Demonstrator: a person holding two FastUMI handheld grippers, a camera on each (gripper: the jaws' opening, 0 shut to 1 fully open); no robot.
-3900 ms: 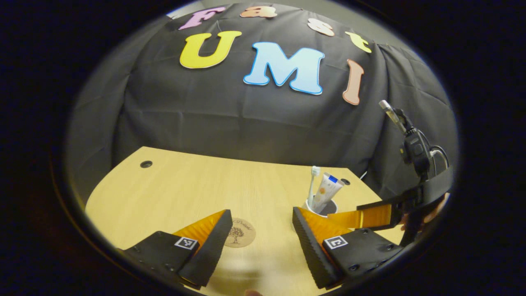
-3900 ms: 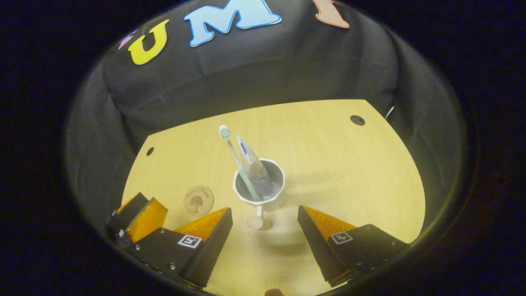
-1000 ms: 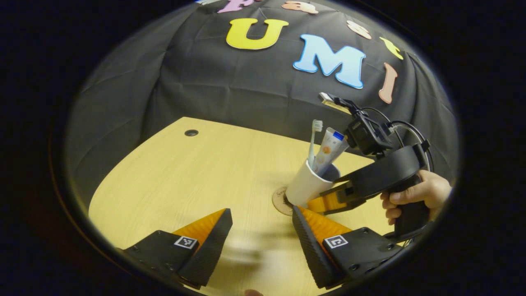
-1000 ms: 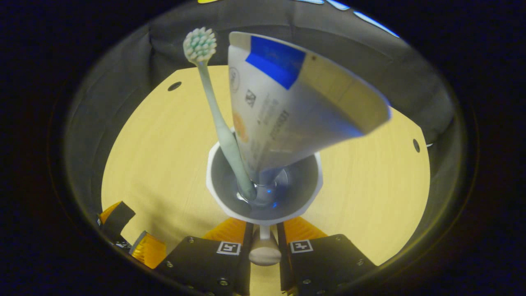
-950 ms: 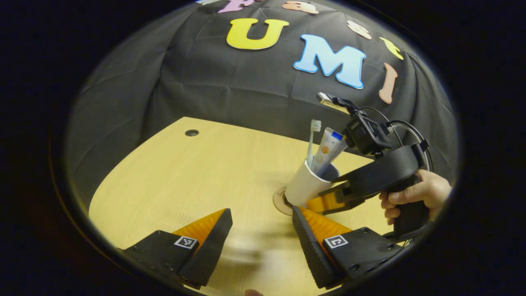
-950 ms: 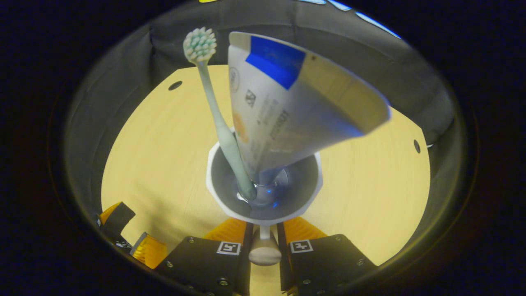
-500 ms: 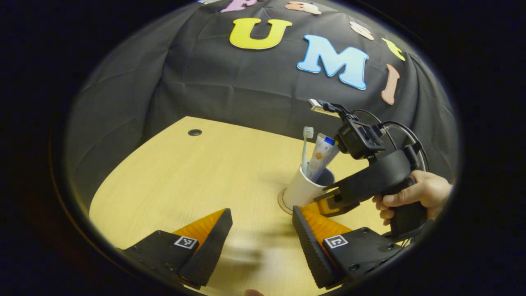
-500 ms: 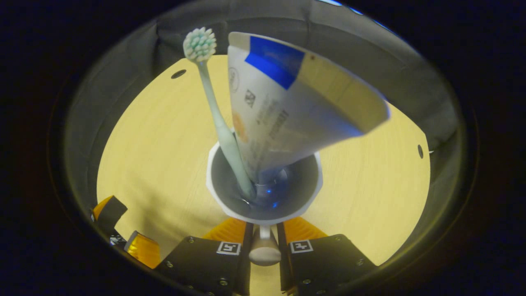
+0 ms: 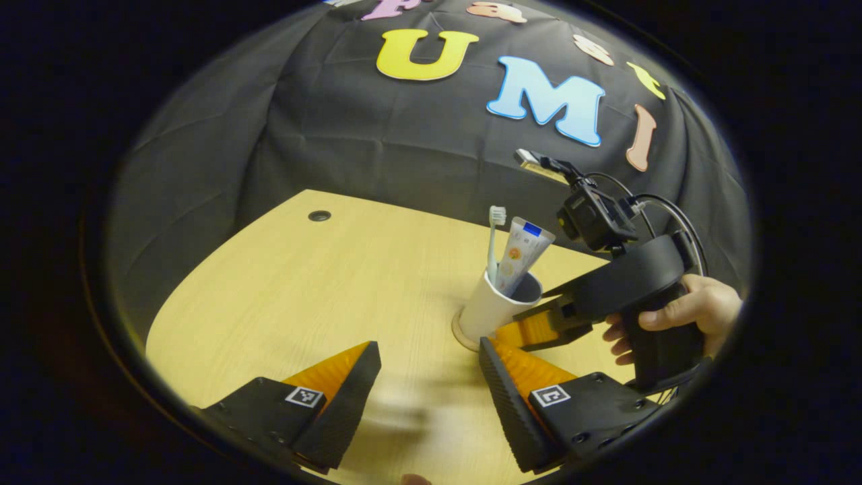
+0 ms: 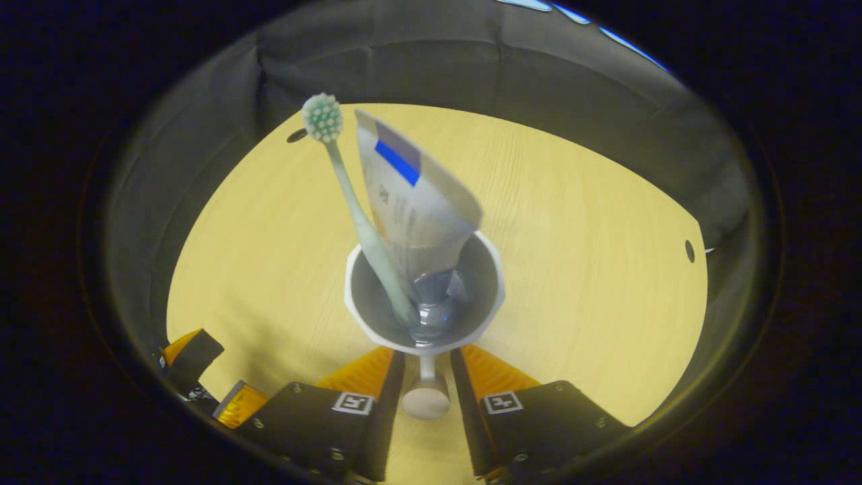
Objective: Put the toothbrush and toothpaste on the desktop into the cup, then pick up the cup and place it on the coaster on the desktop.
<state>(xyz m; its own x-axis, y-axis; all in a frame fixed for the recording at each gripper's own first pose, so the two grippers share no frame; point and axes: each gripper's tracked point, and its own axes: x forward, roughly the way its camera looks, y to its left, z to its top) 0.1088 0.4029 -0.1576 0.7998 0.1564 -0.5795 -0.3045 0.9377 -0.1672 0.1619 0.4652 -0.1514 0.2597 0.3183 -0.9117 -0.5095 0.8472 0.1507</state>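
In the left gripper view, the left gripper (image 9: 427, 384) hangs over the near edge of the desk (image 9: 303, 283) with its fingers spread wide and nothing between them. Just beyond, the white cup (image 9: 491, 306) stands on the coaster (image 9: 460, 331) toward the desk's right side, with the toothbrush (image 9: 493, 239) and the toothpaste (image 9: 520, 252) leaning in it. In the right gripper view, the right gripper (image 10: 425, 387) has its fingers parted either side of the cup's knobbed handle (image 10: 425, 397), seemingly no longer pinching it, while a hand (image 9: 687, 313) holds that gripper's grip.
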